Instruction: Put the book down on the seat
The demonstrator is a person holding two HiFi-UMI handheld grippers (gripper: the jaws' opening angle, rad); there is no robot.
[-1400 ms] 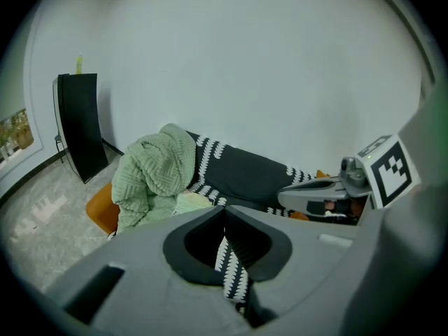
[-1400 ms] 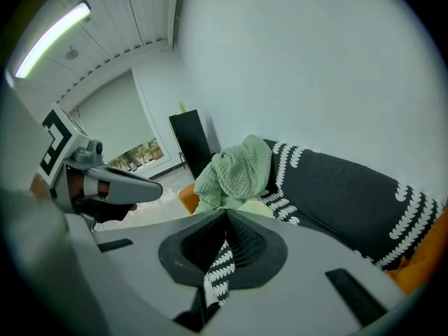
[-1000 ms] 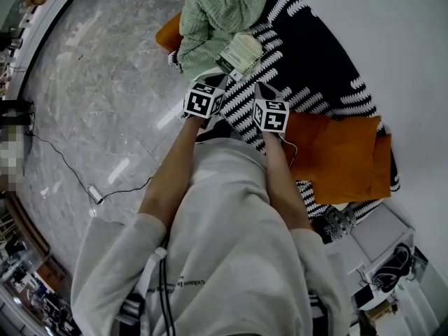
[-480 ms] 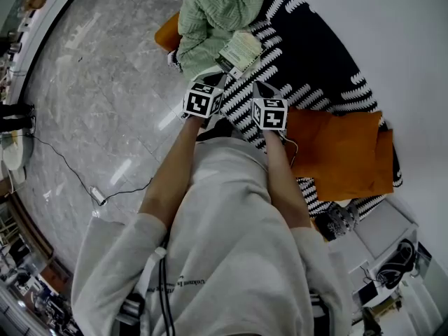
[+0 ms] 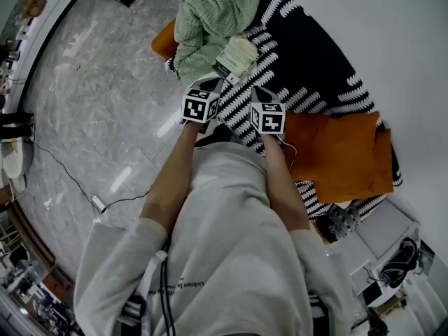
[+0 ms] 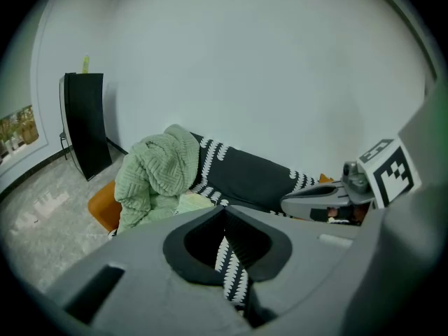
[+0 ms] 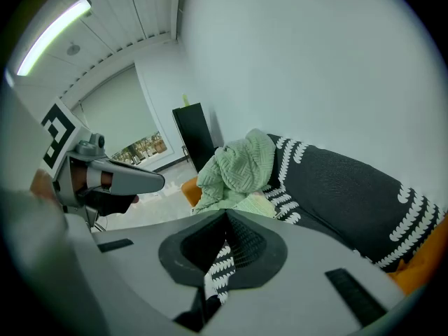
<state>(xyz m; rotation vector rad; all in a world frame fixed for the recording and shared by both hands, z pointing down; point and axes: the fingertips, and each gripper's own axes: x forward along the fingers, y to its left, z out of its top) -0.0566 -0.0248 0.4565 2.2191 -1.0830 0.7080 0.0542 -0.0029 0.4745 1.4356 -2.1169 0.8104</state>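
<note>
The pale paperback book [image 5: 236,56] lies on the black, white-dashed sofa seat [image 5: 308,65], with the green knitted blanket [image 5: 210,12] at its eleven o'clock. My left claw [image 5: 214,84] and right claw [image 5: 255,88], at its six o'clock, are pinched shut and empty. I'd withdraw without nudging it.

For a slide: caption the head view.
Left gripper and right gripper near a pale book beside a green knitted blanket on a black-and-white patterned seat.

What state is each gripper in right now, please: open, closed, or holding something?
Left gripper: closed, holding nothing.
Right gripper: closed, holding nothing.
</note>
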